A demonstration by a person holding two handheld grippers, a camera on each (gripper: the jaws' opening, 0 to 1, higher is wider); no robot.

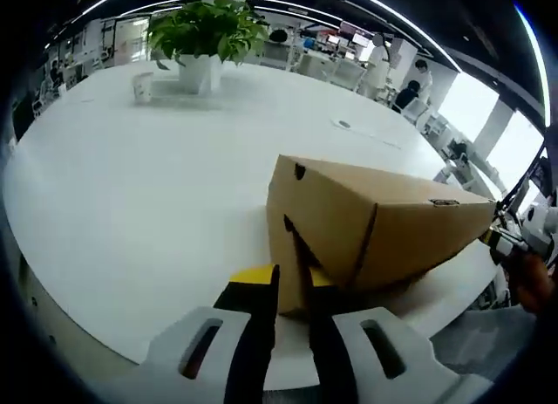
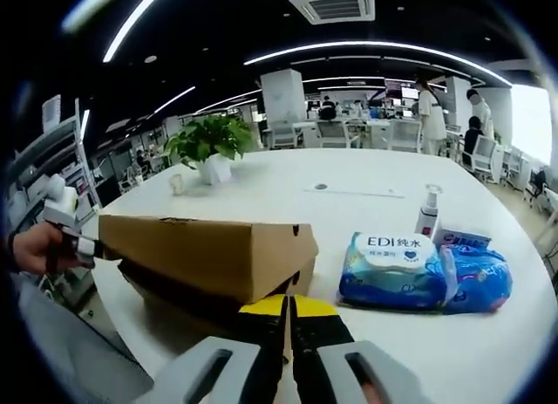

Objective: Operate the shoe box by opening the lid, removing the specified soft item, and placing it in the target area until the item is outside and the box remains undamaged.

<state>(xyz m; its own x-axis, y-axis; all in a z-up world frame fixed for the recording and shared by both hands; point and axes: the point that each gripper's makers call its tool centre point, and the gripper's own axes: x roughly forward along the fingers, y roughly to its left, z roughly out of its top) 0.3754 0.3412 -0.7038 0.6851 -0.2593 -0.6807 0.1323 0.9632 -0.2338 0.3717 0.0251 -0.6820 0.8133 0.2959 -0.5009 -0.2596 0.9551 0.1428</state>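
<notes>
At the bottom middle of the left gripper view, the left gripper has its two black jaws close together on a thin edge at the near corner of the brown shoe box, right by a yellow patch. The box fills the lower right of that frame, and its lid is lifted and tilted up like a roof. It sits on a big white table. Far off at the top left stands a green plant in a white pot, with a small cup beside it. In the right gripper view, the right gripper is at the bottom middle with its jaws pressed together at the box's near corner (I cannot tell if they pinch the cardboard). To the right lie a pack of wet wipes, a blue soft pack touching it, and a small pump bottle behind. At the left edge a hand holds the other gripper against the box's far end.
</notes>
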